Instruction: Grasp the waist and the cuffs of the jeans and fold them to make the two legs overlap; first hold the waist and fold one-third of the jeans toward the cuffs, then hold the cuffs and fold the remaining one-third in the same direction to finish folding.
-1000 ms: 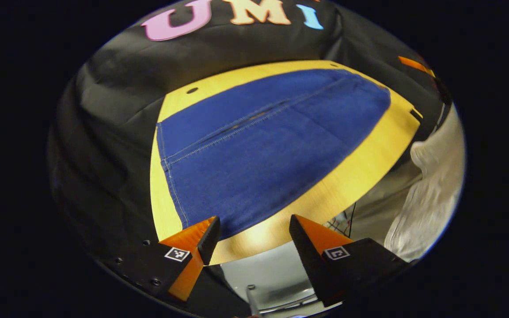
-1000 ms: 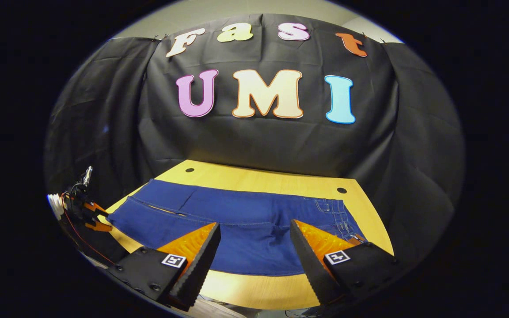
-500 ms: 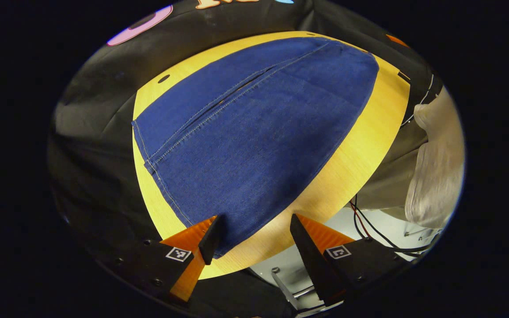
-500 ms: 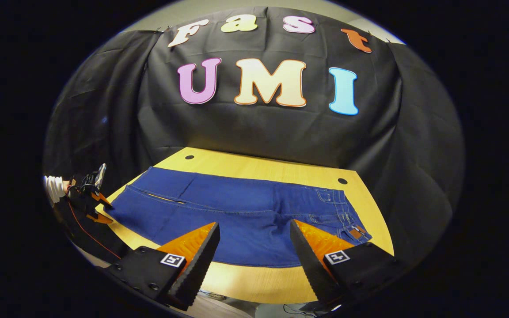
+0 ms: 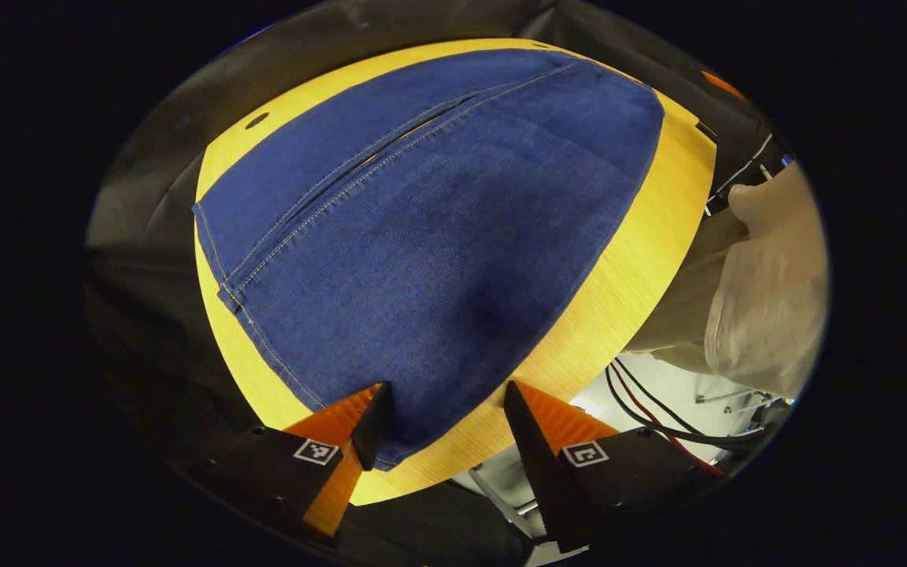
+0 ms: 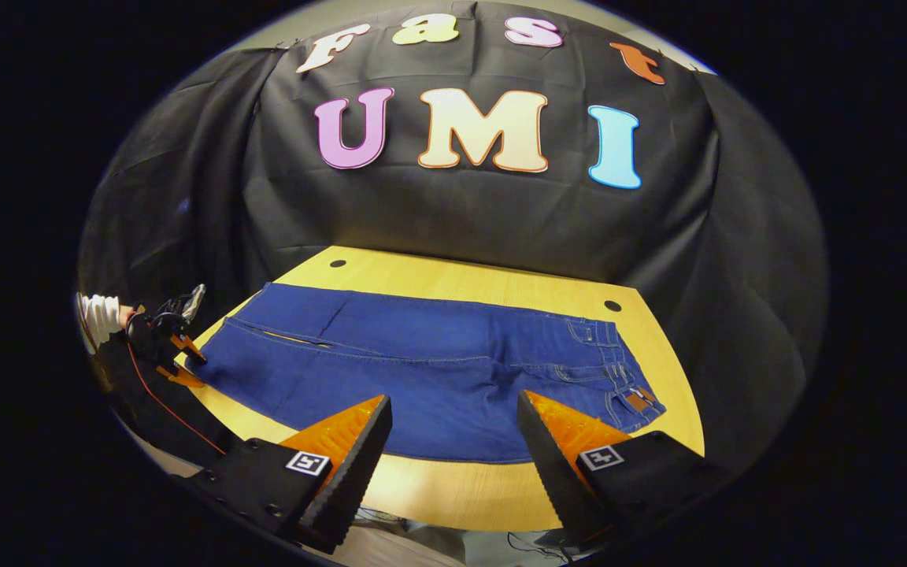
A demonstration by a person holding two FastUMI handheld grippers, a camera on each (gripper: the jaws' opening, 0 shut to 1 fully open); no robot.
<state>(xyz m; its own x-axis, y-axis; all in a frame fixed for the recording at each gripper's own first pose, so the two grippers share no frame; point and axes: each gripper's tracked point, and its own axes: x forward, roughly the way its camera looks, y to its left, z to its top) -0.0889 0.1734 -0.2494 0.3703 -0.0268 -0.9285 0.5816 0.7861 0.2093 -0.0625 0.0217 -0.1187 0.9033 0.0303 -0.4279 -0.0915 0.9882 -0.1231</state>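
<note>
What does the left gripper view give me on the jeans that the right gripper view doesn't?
Left gripper view: the near cuff corner close up, between the open fingers of the left gripper, and a pale sleeve.
Right gripper view: the waist with belt loops and a patch, ahead of the open right gripper.
Both: the jeans flat on the yellow table, legs side by side, unfolded.

Light falls from above, bright and even on the table [image 6: 493, 287]. Strong fisheye bending curves the table edges in both views. The jeans [image 5: 422, 228] are sharp, with a soft dark shadow near the table's near edge.
</note>
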